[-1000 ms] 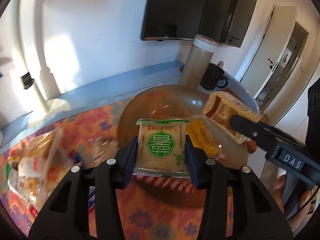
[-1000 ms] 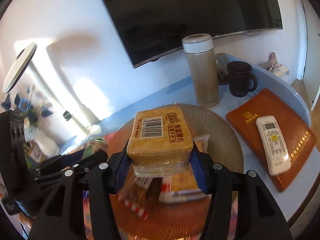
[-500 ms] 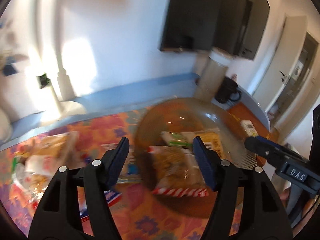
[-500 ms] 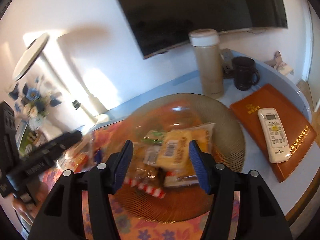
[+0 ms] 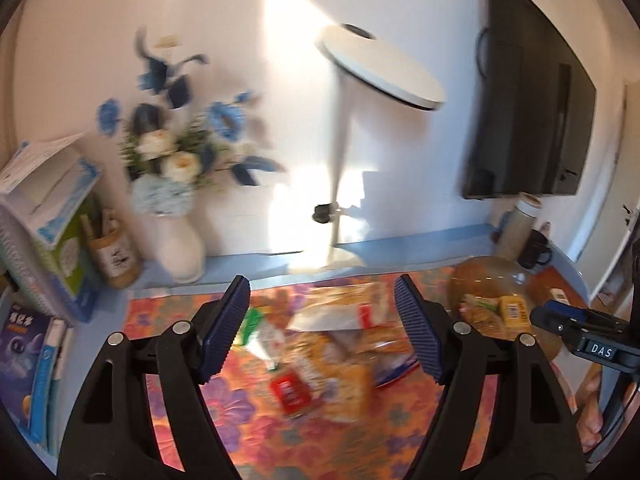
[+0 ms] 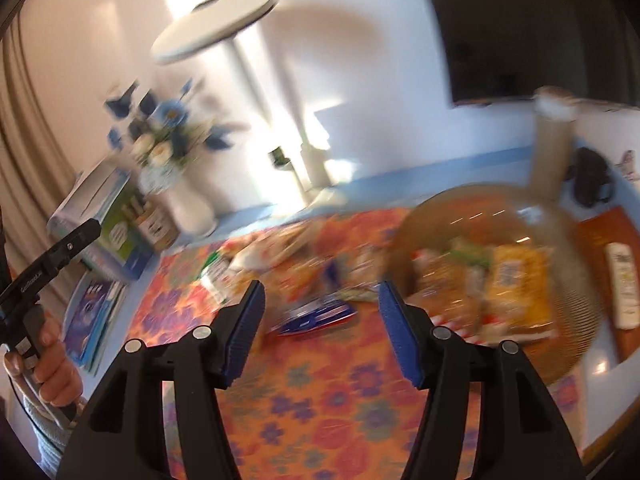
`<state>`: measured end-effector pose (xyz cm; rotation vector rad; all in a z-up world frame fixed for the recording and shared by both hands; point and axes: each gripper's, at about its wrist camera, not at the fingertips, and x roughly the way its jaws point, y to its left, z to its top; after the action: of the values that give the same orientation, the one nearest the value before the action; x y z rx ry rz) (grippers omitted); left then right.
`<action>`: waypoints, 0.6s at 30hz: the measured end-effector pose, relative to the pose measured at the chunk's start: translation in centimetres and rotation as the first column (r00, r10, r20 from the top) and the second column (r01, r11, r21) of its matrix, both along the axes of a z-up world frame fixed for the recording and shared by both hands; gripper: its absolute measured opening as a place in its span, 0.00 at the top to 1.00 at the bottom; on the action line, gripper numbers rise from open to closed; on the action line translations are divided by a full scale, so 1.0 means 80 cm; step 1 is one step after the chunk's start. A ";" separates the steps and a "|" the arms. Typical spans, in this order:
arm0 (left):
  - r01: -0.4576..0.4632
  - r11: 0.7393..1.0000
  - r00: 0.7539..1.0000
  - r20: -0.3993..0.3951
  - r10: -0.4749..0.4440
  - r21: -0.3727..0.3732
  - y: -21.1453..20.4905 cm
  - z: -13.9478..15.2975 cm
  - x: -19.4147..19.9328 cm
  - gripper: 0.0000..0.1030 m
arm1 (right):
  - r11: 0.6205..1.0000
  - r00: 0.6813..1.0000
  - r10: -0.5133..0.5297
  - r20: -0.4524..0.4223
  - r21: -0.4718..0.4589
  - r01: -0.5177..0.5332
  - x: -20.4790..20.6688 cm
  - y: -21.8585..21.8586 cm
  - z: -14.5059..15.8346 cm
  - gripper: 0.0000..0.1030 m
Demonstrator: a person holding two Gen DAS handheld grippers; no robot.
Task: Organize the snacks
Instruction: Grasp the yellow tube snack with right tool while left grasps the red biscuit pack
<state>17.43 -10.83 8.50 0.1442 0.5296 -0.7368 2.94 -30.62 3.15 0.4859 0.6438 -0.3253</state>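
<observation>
A loose pile of snack packets lies on the flowered cloth, with a red packet at its front. My left gripper hangs open above this pile, holding nothing. At the right stands the brown glass bowl with several packets in it, among them a yellow cracker pack. My right gripper is open and empty over the cloth, left of the bowl, above a blue and red packet. The bowl also shows at the right of the left wrist view.
At the back stand a white vase of blue flowers, a white lamp, a thermos and a dark mug. Books and boxes line the left. A remote lies on an orange folder at the right.
Both grippers let their packets go into the bowl, opened, and swung left. The left one now faces the loose pile; the right one has pulled back beside the bowl.
</observation>
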 end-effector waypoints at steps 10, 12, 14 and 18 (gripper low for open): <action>0.135 0.983 0.964 -0.248 -0.100 0.128 0.029 -0.123 0.072 0.19 | 0.979 0.981 0.143 -0.131 0.163 -0.121 0.091 0.068 -0.095 0.43; 0.126 0.979 0.948 -0.310 -0.072 0.160 0.022 -0.160 0.088 0.20 | 0.972 0.977 0.149 -0.152 0.202 -0.117 0.105 0.070 -0.113 0.43; 0.119 0.979 0.921 -0.387 -0.047 0.164 0.016 -0.193 0.106 0.23 | 0.965 0.975 0.155 -0.162 0.238 -0.114 0.117 0.070 -0.126 0.44; 0.097 0.973 0.898 -0.440 0.006 0.211 0.000 -0.243 0.122 0.28 | 0.950 0.973 0.161 -0.165 0.293 -0.107 0.136 0.069 -0.143 0.45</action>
<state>27.16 -10.83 -10.94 0.2066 1.0487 -0.7552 13.86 -25.09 -8.31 0.6859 0.9092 -0.1497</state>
